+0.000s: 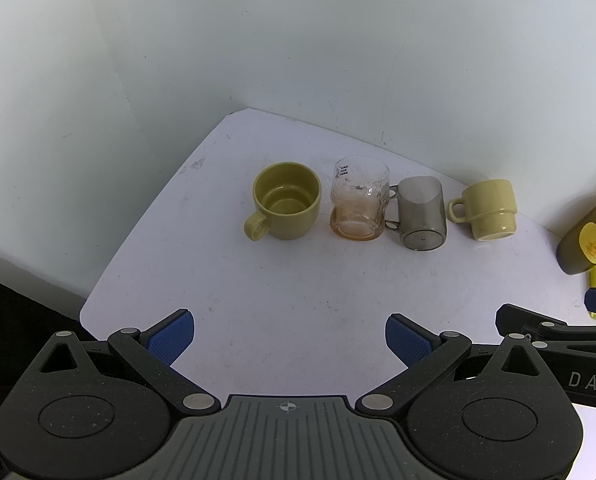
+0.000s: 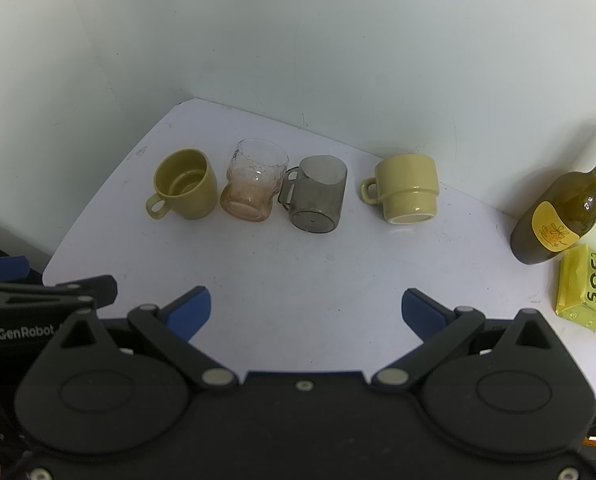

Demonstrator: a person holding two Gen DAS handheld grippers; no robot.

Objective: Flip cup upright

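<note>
Four cups stand in a row on the white table (image 1: 281, 300). An olive mug (image 1: 285, 201) (image 2: 185, 189), a textured amber glass (image 1: 360, 200) (image 2: 253, 180) and a smoky grey glass mug (image 1: 420, 213) (image 2: 318, 199) stand upright. A pale yellow mug (image 1: 488, 209) (image 2: 408, 189) at the right end appears to stand upside down, base up. My left gripper (image 1: 289, 338) is open and empty, well short of the row. My right gripper (image 2: 306, 312) is open and empty, also short of the cups.
A dark olive bottle (image 2: 558, 216) (image 1: 590, 240) with a yellow label stands at the right. A yellow packet (image 2: 588, 288) lies beside it. White walls close the back and left. The table's front left corner is rounded.
</note>
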